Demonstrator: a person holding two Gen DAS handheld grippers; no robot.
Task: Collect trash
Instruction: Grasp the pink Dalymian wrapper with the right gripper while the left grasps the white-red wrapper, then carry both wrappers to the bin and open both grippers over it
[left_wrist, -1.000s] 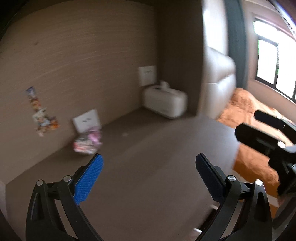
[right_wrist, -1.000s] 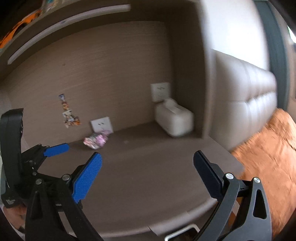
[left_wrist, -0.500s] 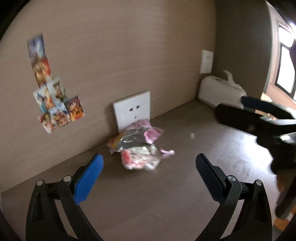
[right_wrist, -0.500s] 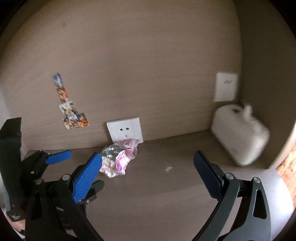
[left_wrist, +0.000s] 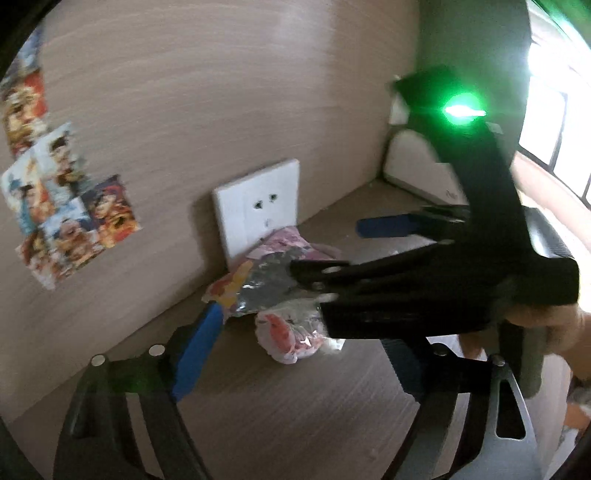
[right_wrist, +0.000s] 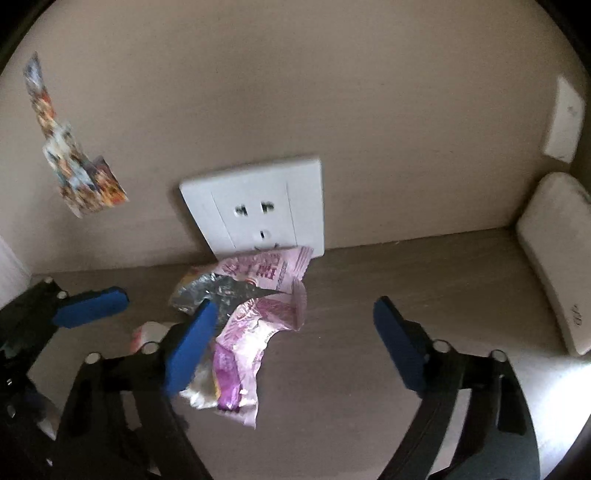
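Counting what's on the shelf (right_wrist: 406, 295): 1 pile of crumpled wrappers (right_wrist: 255, 317), looks like 3 or so pieces, a pink/purple one w/ printed characters too blurry to read, a silver foil one, and a whitish-red one nearer the left side. The pile sits right at the foot of 1 white wall socket (right_wrist: 258, 206), top wrapper touching its bottom edge. 2 grippers in view, both w/ blue pads. Right gripper (right_wrist: 295, 339) has its jaws spread but they've just been narrowing; wrappers lie between them, left pad just over the foil, no squeeze yet afaict. Left gripper (left_wrist: 295, 354) same deal, jaws apart and just been closing in, pile between them but not pinched. Also 1 white tissue box (right_wrist: 554, 258) off to the right w/ tiny lettering, unreadable, 1 more white wall plate (right_wrist: 563, 122) above it, and 1 cluster of cartoon stickers (left_wrist: 62, 206) on the wood wall.
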